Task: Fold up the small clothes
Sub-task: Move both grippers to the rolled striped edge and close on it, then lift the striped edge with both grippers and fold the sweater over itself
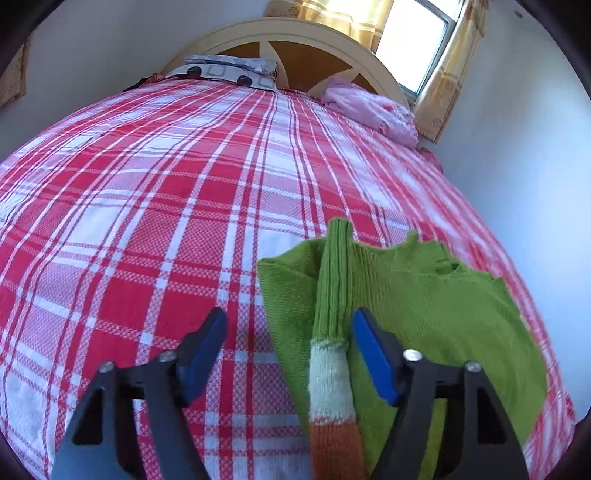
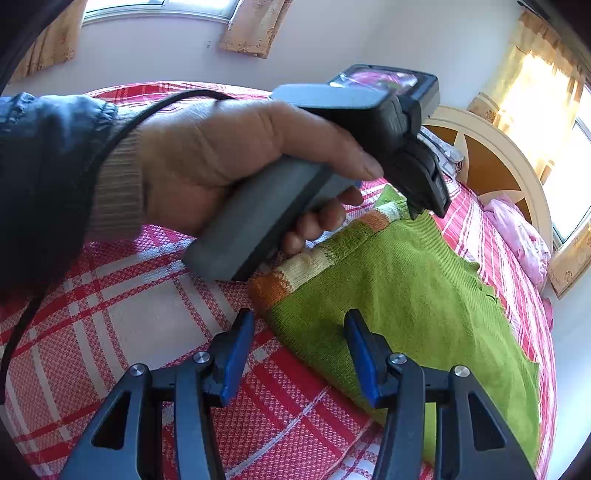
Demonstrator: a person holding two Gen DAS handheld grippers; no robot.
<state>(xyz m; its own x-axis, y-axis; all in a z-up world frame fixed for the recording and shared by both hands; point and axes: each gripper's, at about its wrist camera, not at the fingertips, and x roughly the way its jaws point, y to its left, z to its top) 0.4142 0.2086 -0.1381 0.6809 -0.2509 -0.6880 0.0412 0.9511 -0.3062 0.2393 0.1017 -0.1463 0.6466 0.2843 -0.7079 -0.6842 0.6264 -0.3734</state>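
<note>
One green sweater lies on a plaid bed; two pillows sit by the headboard. Left tongs and right tongs gape, gripping nothing.

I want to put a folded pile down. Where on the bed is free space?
The bedspread is bare left of the green sweater, up to the pillows. Crowded: the right side, with the sweater, and the pink cloth near the headboard.
</note>
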